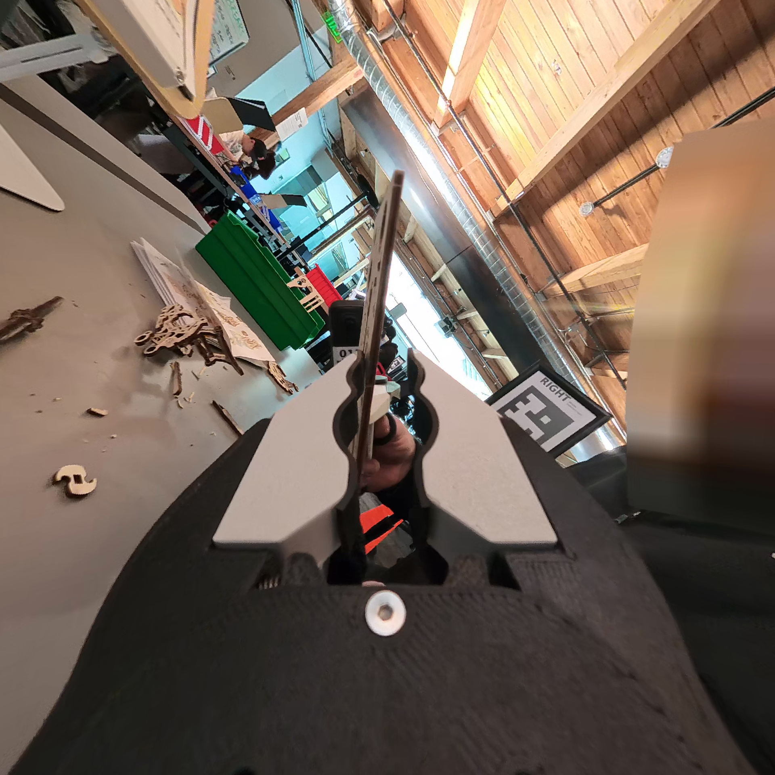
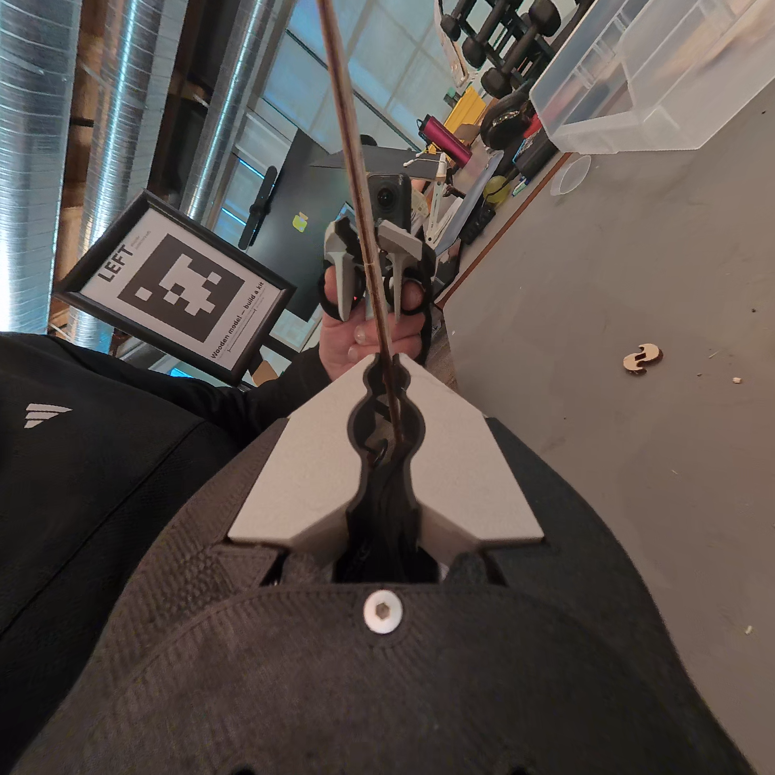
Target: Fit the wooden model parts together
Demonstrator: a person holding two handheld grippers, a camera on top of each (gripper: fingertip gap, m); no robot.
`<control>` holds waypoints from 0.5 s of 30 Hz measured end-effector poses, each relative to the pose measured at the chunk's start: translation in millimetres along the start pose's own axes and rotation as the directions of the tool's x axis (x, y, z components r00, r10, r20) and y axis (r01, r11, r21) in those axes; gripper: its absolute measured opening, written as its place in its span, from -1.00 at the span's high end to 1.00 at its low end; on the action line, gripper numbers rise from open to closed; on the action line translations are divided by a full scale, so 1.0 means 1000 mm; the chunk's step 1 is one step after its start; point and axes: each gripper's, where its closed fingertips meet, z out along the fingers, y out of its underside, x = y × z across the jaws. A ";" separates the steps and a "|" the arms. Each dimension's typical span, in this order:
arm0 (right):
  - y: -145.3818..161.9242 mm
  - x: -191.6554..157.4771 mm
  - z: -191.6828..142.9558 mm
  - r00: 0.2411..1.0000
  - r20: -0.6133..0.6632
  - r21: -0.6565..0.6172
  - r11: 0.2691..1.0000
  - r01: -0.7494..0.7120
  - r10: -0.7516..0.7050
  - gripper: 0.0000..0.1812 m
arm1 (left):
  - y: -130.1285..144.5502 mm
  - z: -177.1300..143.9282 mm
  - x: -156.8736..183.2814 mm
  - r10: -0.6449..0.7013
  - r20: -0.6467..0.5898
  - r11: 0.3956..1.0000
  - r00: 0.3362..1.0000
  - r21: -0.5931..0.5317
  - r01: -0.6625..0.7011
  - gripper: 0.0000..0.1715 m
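Between both hand-held grippers, up off the worktop (image 1: 105,419): a thin wooden sheet (image 1: 379,268), seen edge-on, dark along the cut edge and pale on the face, pierced with small slots. Sits in the right hand-held gripper (image 2: 388,365) with the fingers drawn almost together on it, seemingly pinched. Passes through the left hand-held gripper (image 1: 383,361) with the fingers spread, leaning on one of them and clear of the other; no firm grip to be seen there.

Looks only partway along. Lying back on the worktop: a partly joined cluster (image 1: 176,333) of pale, lacy plywood pieces, still far from a finished model as far as can be judged. Left loose: an S-shaped part (image 1: 75,481), flat and light with smooth curves, a darker slim piece (image 1: 29,318), plus chips and splinters. Beside the cluster, printed paper sheets (image 1: 209,304); beyond them a glossy green bin (image 1: 260,285). Farther off in the right wrist view, a clear plastic tub (image 2: 629,84) with moulded ribs.
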 end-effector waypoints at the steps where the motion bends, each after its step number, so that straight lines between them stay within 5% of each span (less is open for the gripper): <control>1: 0.000 0.000 0.000 1.000 0.000 0.002 1.000 -0.003 0.003 0.99 | 0.000 0.000 -0.001 -0.008 -0.002 1.000 1.000 0.005 0.008 0.81; 15: 0.006 0.011 0.001 1.000 -0.029 -0.016 1.000 -0.009 0.008 0.99 | 0.013 0.006 -0.020 -0.031 0.016 0.999 0.999 -0.018 0.031 0.88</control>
